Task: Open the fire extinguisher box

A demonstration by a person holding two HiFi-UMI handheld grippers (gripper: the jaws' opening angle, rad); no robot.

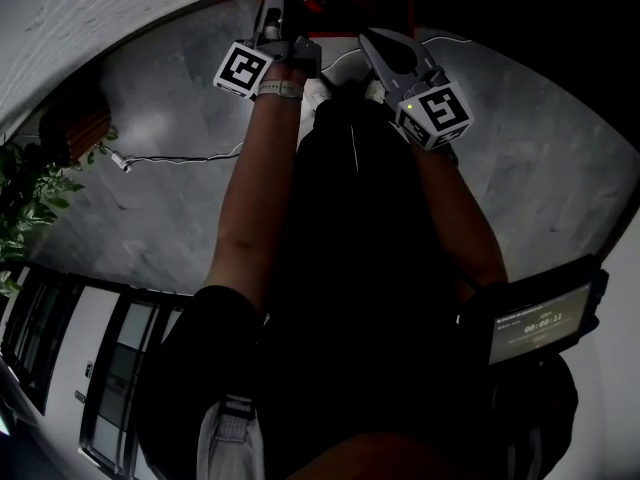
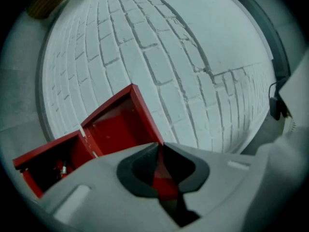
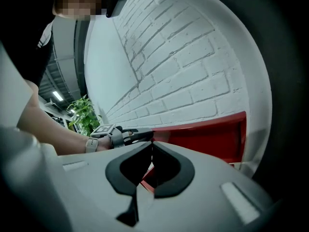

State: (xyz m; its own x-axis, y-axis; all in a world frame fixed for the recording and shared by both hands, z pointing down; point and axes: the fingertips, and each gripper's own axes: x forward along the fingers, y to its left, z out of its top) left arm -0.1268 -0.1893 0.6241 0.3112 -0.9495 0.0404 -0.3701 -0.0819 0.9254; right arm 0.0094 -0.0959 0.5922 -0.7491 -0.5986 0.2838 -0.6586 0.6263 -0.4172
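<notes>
Left arm (image 1: 250, 178) outstretched, left gripper (image 2: 161, 146) jaws pinching red lid (image 2: 118, 124)

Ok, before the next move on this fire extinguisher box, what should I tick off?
1. Left gripper on the lid edge: ok, jaws shut on it.
2. Right gripper free: ok, jaws together, nothing between them.
3. Lid away from the box: ok, the inside shows.
4. Lid at full swing: cannot tell.
</notes>
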